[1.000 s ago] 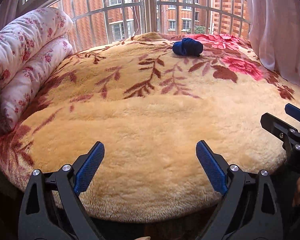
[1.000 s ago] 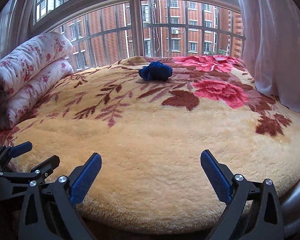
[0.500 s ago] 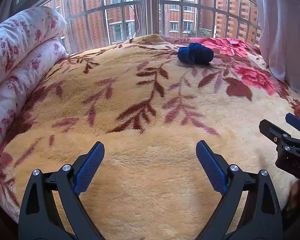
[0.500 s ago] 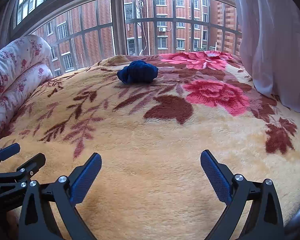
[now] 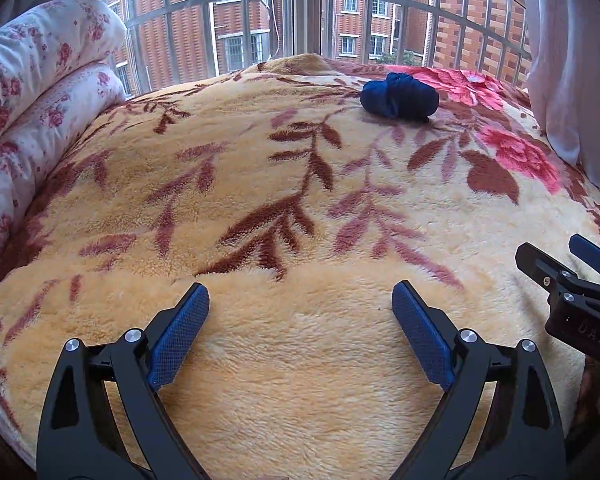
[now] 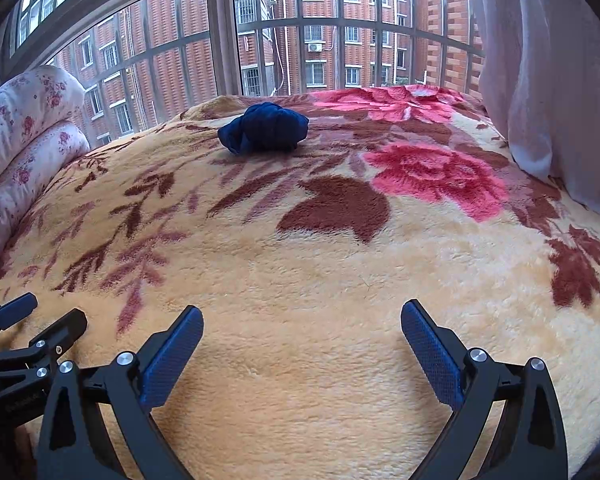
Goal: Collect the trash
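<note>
Left gripper: my left gripper [image 5: 300, 320] is wide open, with nothing between its blue pads [image 5: 180, 336]. It is above the near part of the bed, and I cannot tell if it touches the blanket.
Right gripper: my right gripper [image 6: 302, 344] is also spread wide and holds nothing. In the left wrist view it [image 5: 576, 280] enters only at the right edge, cut off by the frame.
Trash: a dark blue bundle [image 6: 265, 129], crumpled and soft, lies on the far part of the bed, near the window. It is well apart from both grippers. I cannot make out if it is cloth or a bag; the folds are too dark.
Position of the bundle: in the left wrist view it [image 5: 399, 96] is to the right of centre; in the right wrist view it is a little to the left of centre.
Bed: a fluffy yellow blanket [image 6: 300, 280] with brown leaves and red flowers covers it. Its near edge is hidden under my grippers.
Bedding: a rolled floral quilt [image 5: 40, 92] lies along the left side, partly cut off by the frame.
Window: a barred window [image 6: 320, 32] is behind the bed, with brick buildings outside.
Curtain: a white curtain [image 6: 548, 80] hangs at the right and touches the blanket; its lower end is hard to see.
</note>
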The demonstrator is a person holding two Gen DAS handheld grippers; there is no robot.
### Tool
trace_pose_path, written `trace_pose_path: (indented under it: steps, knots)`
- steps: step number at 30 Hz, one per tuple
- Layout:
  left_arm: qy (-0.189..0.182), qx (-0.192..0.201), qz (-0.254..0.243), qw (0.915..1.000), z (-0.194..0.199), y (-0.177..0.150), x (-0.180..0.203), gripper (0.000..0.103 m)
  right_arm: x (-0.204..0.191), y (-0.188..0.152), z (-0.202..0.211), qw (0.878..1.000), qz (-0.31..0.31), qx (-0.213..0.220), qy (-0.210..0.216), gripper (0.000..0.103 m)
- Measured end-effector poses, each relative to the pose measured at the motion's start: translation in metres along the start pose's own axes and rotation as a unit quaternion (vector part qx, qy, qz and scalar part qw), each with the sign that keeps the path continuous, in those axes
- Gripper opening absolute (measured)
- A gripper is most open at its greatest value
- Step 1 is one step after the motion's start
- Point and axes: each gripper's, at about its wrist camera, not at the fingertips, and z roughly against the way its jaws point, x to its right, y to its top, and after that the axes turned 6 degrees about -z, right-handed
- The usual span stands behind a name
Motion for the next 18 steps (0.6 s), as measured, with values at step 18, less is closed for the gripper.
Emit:
trace_pose_path:
  steps: [18]
  knots:
    - [0.000, 0.001, 0.003, 1.0000, -0.0016, -0.0016, -0.0007, 0.090, -0.0016, -0.0013, -0.0017, 1.000, 0.007, 0.001, -0.008, 0.098]
